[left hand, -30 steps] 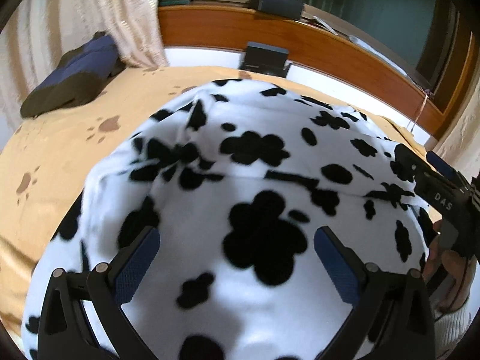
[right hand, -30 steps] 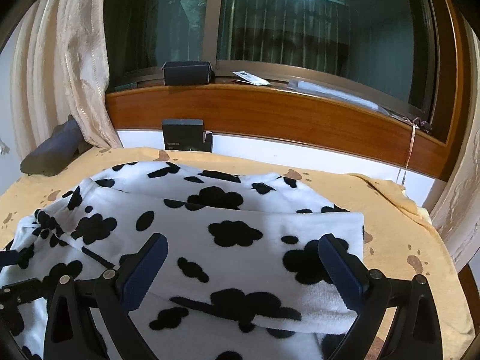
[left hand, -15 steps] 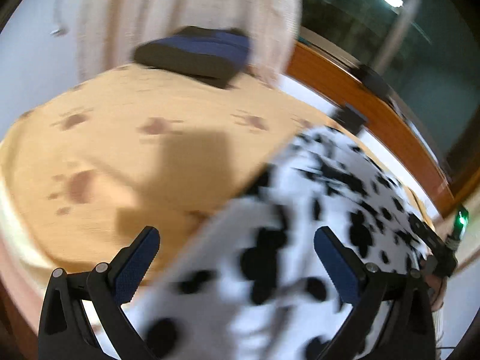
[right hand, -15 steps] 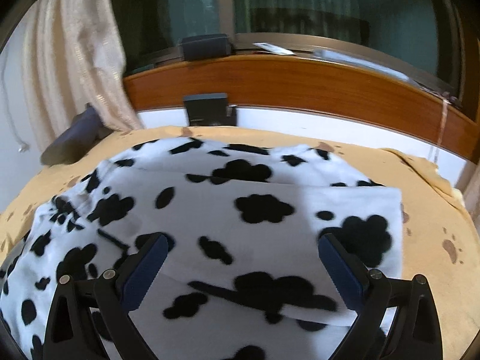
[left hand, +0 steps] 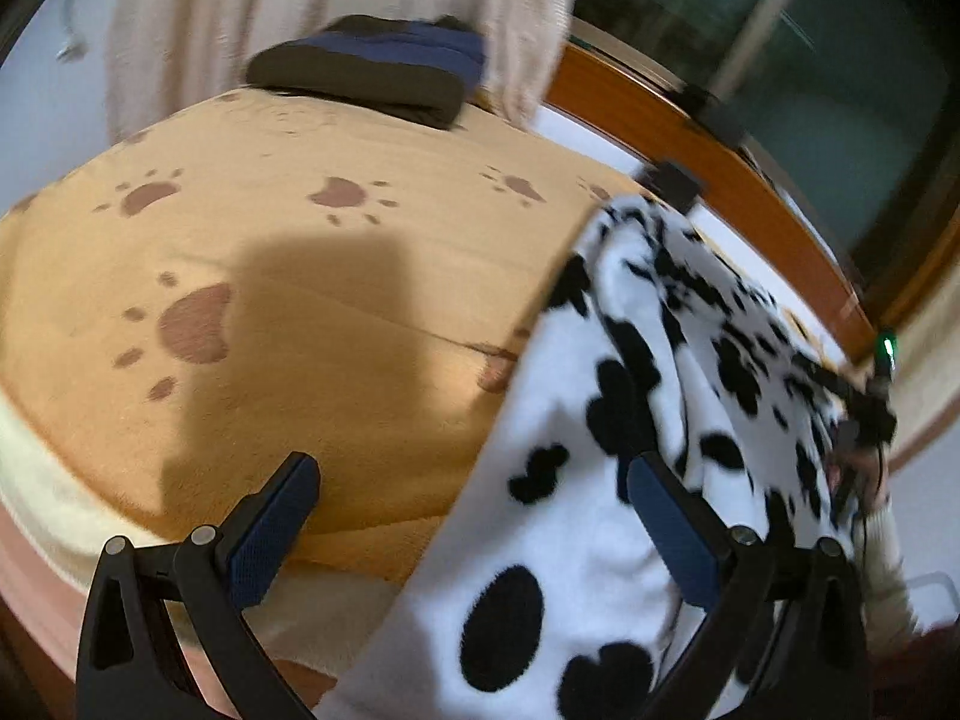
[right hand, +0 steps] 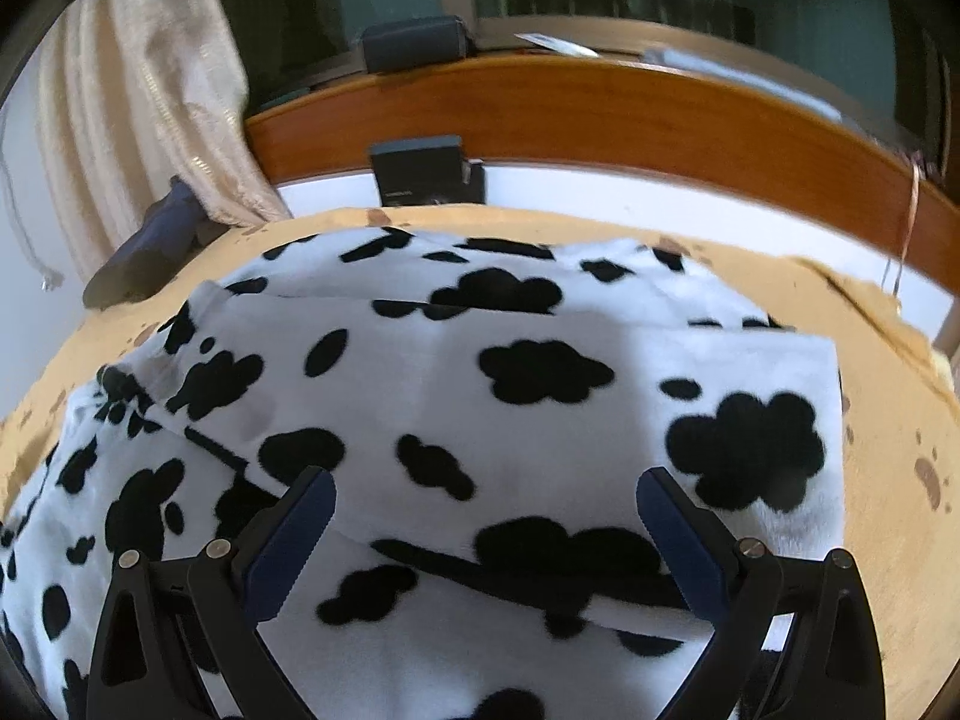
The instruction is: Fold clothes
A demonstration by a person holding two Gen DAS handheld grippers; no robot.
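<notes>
A white fleece garment with black cow spots (right hand: 480, 396) lies partly folded on a tan blanket with brown paw prints (left hand: 300, 276). It also shows in the left wrist view (left hand: 648, 456) at the right. My left gripper (left hand: 474, 516) is open and empty, over the garment's left edge and the blanket. My right gripper (right hand: 483, 528) is open and empty, low over the garment's near part. The right gripper's body (left hand: 864, 414) shows at the far right of the left wrist view.
A folded dark blue garment (left hand: 372, 69) lies at the blanket's far left by a cream curtain (right hand: 144, 90). A wooden sill (right hand: 600, 114) with a dark box (right hand: 420, 171) below it runs along the back. The blanket's front edge (left hand: 72, 534) drops off near the left gripper.
My left gripper has swung left, from above the middle of the garment to its left edge over the blanket. My right gripper has moved slightly closer to the garment. Both stay open.
</notes>
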